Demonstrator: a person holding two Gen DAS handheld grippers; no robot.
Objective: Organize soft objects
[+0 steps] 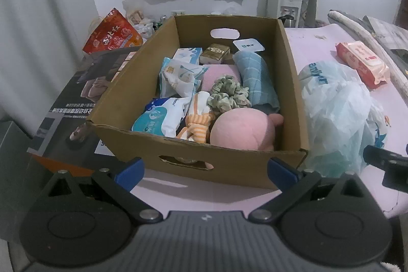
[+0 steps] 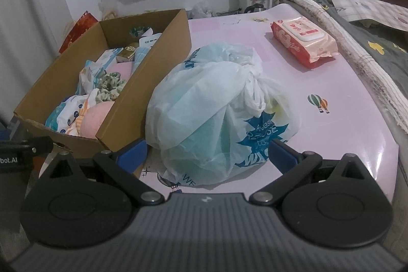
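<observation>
Flanking one tied bag, right hand-held gripper wide open, empty; one box, one wipes pack.

the left wrist view looks forward and slightly down from just before the near end of the cardboard box, which fills the middle of the frame, its contents seen from above. the right wrist view sits further right, close over the knotted plastic bag at centre frame, with the same box in its left half. both views share the box, the bag, the red wipes pack at upper right, the pink table top and the back wall with the water dispenser.
</observation>
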